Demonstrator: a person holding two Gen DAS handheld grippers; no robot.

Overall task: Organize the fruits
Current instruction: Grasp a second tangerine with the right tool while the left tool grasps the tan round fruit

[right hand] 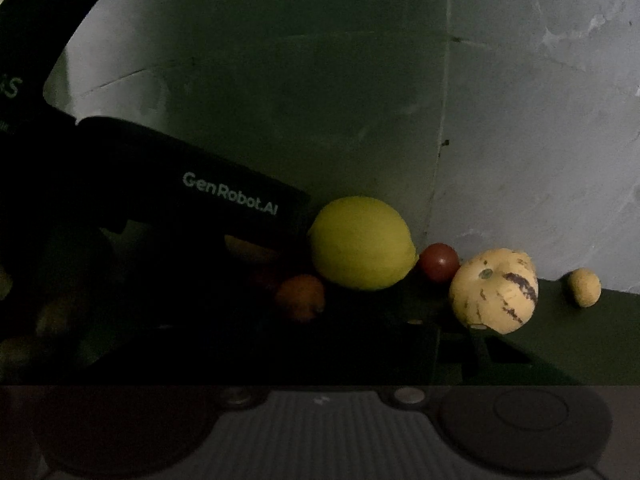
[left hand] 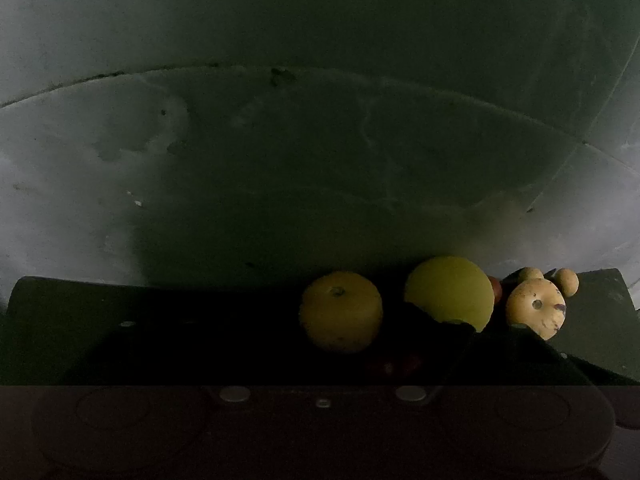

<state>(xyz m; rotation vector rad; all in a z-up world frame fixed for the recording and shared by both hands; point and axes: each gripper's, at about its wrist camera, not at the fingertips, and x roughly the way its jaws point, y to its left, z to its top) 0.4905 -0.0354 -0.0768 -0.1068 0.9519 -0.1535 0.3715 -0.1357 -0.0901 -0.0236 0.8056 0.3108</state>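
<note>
ribbed grey pad bottom edge | smooth round lemon centre | both grippers' finger state: I can't tell

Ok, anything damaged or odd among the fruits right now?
The pale yellow fruit has dark brown streaks and flecks on its skin, like scuffs or chipped paint. The big yellow-green fruit and small red fruit look clean. The scene is very dim, so details left of them are unreadable.
</note>
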